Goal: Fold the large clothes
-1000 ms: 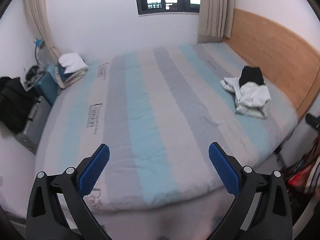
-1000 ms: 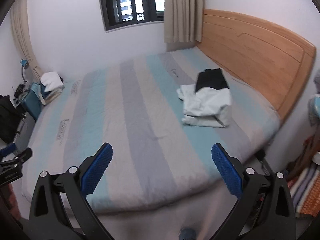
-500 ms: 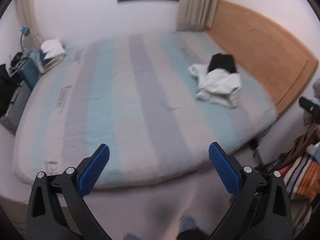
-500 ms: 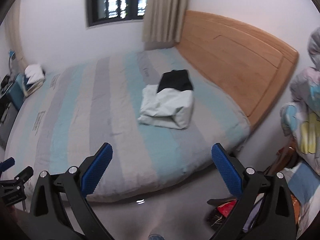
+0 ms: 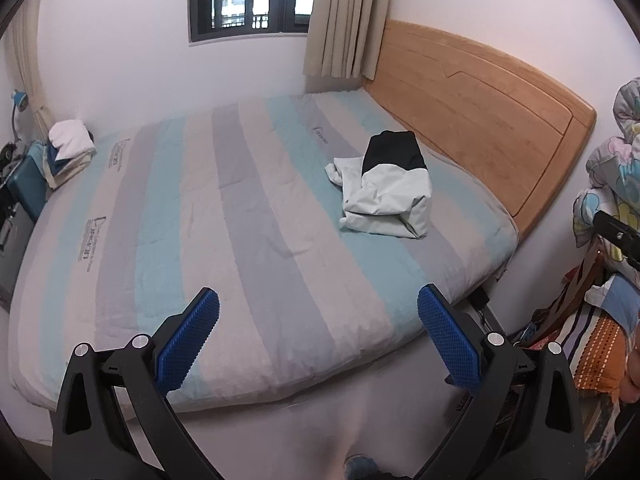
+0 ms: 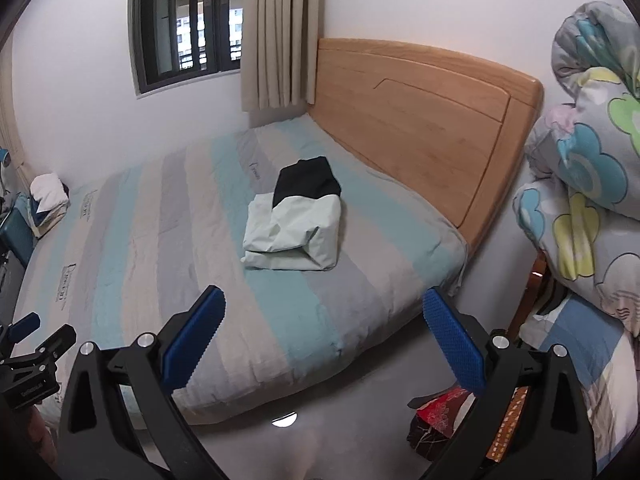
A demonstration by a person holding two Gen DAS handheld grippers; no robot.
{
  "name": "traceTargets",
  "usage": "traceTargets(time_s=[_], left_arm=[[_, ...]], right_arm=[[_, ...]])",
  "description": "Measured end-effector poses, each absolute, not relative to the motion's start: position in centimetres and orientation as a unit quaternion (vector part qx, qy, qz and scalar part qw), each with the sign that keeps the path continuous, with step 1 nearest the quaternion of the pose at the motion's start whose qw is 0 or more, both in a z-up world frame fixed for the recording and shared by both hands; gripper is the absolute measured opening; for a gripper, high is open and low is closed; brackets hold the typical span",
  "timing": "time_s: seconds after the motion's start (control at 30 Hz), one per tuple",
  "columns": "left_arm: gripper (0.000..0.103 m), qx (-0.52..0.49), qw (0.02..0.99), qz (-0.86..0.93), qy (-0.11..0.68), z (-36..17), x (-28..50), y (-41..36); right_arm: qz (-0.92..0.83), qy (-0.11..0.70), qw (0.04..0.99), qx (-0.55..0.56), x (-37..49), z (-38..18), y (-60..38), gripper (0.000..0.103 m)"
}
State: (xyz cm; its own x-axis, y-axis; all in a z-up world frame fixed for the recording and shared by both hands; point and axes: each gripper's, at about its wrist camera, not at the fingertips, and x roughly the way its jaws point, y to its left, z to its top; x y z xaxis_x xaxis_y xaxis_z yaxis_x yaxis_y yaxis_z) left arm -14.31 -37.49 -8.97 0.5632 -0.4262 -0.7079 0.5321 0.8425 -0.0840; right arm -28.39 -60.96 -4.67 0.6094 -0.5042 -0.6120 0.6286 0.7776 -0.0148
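A white and black garment [image 5: 386, 192] lies folded in a bundle on the striped bed [image 5: 224, 216], near the wooden headboard [image 5: 476, 120]. It also shows in the right wrist view [image 6: 298, 226]. My left gripper [image 5: 318, 330] is open and empty, held off the foot side of the bed, far from the garment. My right gripper [image 6: 324, 330] is open and empty, also off the bed's edge. The left gripper shows at the left edge of the right wrist view [image 6: 28, 344].
Folded clothes [image 5: 68, 150] are stacked at the far left bed corner by a blue box [image 5: 24, 188]. A patterned quilt [image 6: 588, 160] is piled on a chair at the right. Bags [image 6: 444, 412] lie on the grey floor [image 6: 320, 412].
Both grippers have swung to the right along the bed's edge. The garment and headboard have come nearer the middle of both views. Both stay open.
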Motion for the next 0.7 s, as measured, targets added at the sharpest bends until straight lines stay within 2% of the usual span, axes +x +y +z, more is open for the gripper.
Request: traceTargets(time_s=[0.7], left_arm=[[0.097,0.065,0.888,-0.285,0.356,-6.6,-14.2,-38.5]], right_arm=[[-0.302,0.319,0.894,0.092,-27.9,-3.9,-59.9,0.096]])
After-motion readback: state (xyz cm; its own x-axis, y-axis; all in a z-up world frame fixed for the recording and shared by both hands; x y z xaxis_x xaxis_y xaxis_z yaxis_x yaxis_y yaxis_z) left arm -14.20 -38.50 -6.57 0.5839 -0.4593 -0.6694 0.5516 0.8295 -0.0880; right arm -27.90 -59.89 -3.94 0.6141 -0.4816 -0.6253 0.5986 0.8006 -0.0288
